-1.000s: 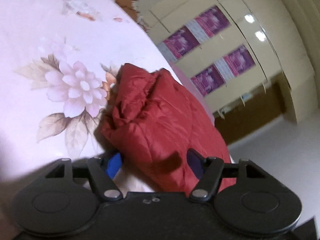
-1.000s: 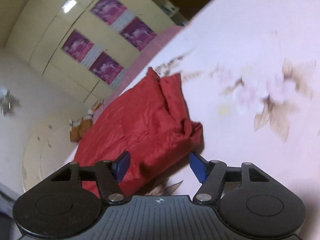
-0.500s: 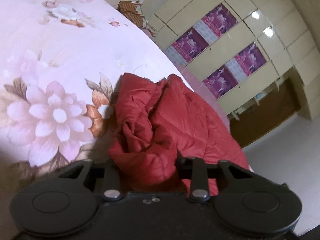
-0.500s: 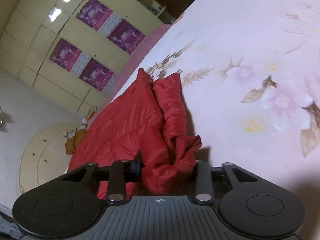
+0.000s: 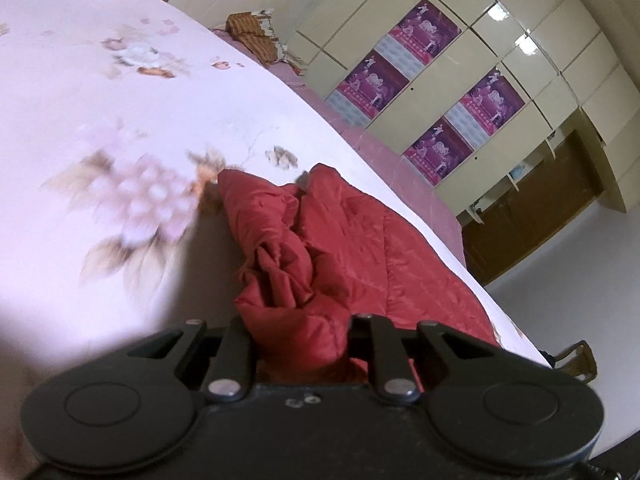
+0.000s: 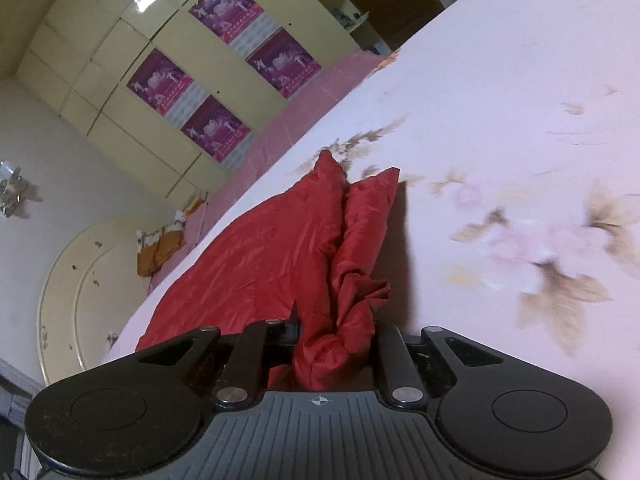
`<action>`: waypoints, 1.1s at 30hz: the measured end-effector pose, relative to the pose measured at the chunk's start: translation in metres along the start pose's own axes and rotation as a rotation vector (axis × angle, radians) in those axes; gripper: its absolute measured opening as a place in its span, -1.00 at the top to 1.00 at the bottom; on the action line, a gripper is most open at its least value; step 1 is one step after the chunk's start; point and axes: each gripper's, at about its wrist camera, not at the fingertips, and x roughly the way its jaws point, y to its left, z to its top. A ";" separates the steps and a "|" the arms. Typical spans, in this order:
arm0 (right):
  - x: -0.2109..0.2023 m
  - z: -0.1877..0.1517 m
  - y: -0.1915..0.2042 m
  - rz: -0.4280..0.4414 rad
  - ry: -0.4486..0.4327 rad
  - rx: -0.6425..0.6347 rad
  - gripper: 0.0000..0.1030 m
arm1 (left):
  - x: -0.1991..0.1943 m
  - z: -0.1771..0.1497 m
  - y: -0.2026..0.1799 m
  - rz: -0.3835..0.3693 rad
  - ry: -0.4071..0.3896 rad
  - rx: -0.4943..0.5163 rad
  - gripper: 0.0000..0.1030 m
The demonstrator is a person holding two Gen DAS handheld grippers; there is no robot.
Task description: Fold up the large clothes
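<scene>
A large red quilted garment (image 5: 352, 248) lies on a pink flowered bedsheet (image 5: 120, 120). In the left wrist view one bunched corner of it sits pinched in my left gripper (image 5: 302, 340), whose jaws are still closing on the fabric. The right wrist view shows the same red garment (image 6: 260, 256) with another bunched corner clamped in my right gripper (image 6: 334, 344), jaws also still closing. The cloth hides the pads of both grippers. Both corners are lifted a little off the sheet.
The bedsheet (image 6: 500, 120) spreads wide beside the garment. A cream wardrobe with purple posters (image 5: 440, 92) stands past the bed's edge. A round cream headboard (image 6: 72, 280) and brown patterned pillows (image 5: 252, 36) lie at the bed's end.
Both grippers went from open around the garment's corners to closed on them. Both then rose and drew back, lifting the bunched fabric.
</scene>
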 end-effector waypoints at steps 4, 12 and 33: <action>-0.039 -0.012 -0.013 -0.003 0.030 -0.025 0.74 | -0.035 -0.031 0.002 0.013 0.001 -0.025 0.66; -0.118 -0.049 -0.043 0.018 0.063 -0.067 0.74 | -0.103 -0.077 0.013 0.030 0.002 -0.048 0.66; -0.149 -0.080 -0.068 -0.097 0.104 -0.040 0.22 | -0.130 -0.119 0.052 -0.040 0.011 -0.097 0.22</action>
